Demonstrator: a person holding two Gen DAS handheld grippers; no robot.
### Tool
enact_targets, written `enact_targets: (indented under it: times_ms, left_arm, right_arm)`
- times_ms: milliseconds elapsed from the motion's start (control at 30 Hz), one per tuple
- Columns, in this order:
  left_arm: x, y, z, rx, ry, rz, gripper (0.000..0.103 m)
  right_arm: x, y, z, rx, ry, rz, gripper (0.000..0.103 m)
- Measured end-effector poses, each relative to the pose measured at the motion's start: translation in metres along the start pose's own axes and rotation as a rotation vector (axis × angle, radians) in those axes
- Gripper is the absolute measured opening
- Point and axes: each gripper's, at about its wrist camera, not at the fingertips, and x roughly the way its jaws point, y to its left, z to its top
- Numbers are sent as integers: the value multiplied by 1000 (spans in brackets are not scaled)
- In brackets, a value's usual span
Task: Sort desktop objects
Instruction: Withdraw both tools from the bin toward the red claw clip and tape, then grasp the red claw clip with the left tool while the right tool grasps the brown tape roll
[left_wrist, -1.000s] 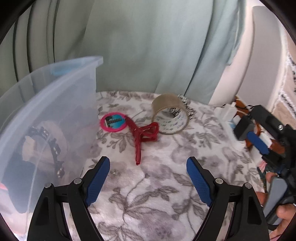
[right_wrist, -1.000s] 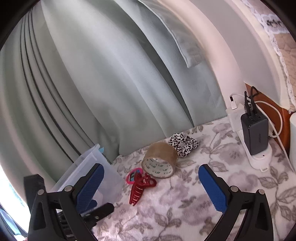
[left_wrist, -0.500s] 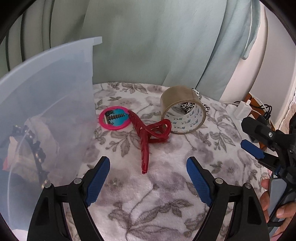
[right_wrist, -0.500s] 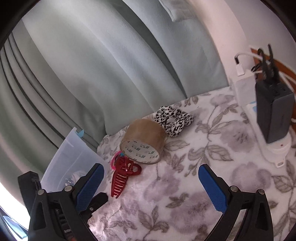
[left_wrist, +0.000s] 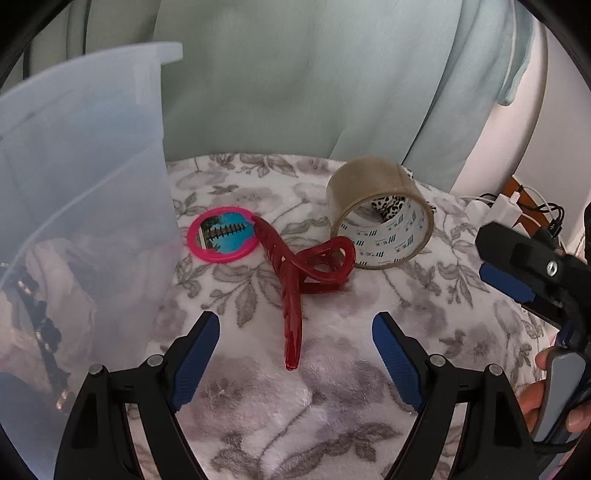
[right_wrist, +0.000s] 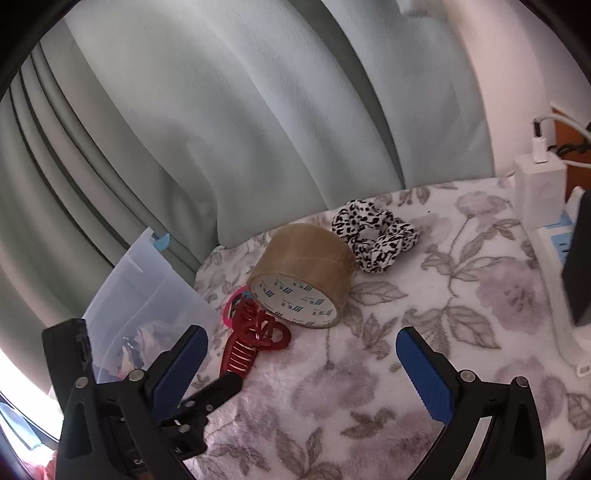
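The left gripper (left_wrist: 295, 332) is hanging with its jaws wide apart and gripping nothing, the tip of the red hair claw clip (left_wrist: 295, 291) lying on the floral-covered surface (left_wrist: 332, 406) between them. The right gripper (right_wrist: 301, 349) is likewise standing with jaws spread and empty above bare cloth. Beyond the clip, the left view is showing a round pink pocket mirror (left_wrist: 222, 239) whole, touching the clip's far end, while the right view is catching only its rim behind the clip. The roll of brown packing tape (left_wrist: 380, 216) is lying on its side just beside the clip. The leopard-print scrunchie (right_wrist: 373, 234) is showing fully only in the right view, touching the roll's far side. The translucent storage bin (left_wrist: 85, 192) is standing at the left, already holding things.
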Motion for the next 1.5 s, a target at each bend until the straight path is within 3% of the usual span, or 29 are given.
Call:
enact_targets:
  times_ms: [133, 333, 600, 867, 1067, 1100, 1367, 1400, 1500]
  left_arm:
    - [6, 1, 1, 3, 16, 11, 85]
    - [11, 0, 4, 14, 22, 16, 85]
    - [22, 2, 6, 3, 52, 40, 84]
    - [31, 3, 7, 2, 71, 45, 53]
    - [37, 2, 7, 11, 78, 64, 48]
    - [38, 2, 8, 15, 77, 66, 48]
    - [34, 2, 9, 19, 87, 68, 12]
    - [33, 2, 8, 19, 91, 60, 11]
    - [28, 1, 5, 13, 98, 49, 11]
  right_arm:
    - [3, -4, 7, 33, -9, -4, 103]
    - [15, 3, 13, -52, 2, -140, 102]
    - [37, 6, 19, -114, 26, -209, 84]
    - [58, -1, 20, -103, 48, -242, 63]
    - [65, -15, 25, -27, 35, -267, 61]
    - [66, -16, 26, -20, 33, -266, 56]
    - [69, -14, 27, -2, 43, -269, 20]
    - [67, -13, 27, 1, 42, -270, 15]
    - [60, -12, 26, 22, 35, -275, 15]
